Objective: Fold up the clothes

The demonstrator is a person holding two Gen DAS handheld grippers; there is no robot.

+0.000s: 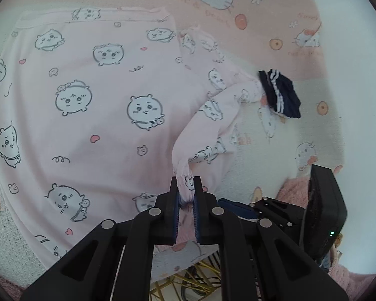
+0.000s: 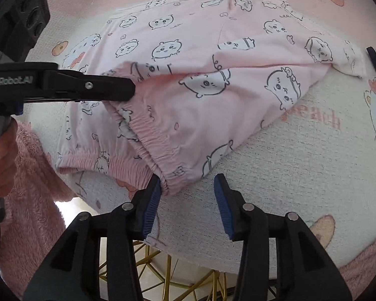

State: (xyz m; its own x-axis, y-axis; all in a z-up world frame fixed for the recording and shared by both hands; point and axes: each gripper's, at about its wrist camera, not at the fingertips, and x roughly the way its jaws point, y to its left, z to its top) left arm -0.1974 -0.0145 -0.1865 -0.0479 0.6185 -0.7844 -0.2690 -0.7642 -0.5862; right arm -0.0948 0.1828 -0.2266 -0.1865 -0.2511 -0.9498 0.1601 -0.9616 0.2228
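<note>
Pink pyjama trousers (image 1: 92, 105) printed with cartoon animals lie spread on the cloth-covered table. My left gripper (image 1: 186, 192) is shut on a bunched piece of their elastic waistband and holds it lifted off the cloth. The right wrist view shows that same left gripper (image 2: 130, 90) from the side, pinching the waistband (image 2: 148, 135). My right gripper (image 2: 189, 188) stands open at the table's near edge. The waistband's corner (image 2: 169, 184) rests against its left pad (image 2: 154, 195), and the right pad is clear of the fabric.
A table cloth (image 2: 288, 175) with cat and peach prints covers the table. A dark navy striped garment (image 1: 280, 92) lies past the trouser leg. A hand (image 2: 0, 155) in a fluffy pink sleeve (image 2: 30, 200) holds the left gripper. Gold wire legs (image 2: 163, 276) show below the table edge.
</note>
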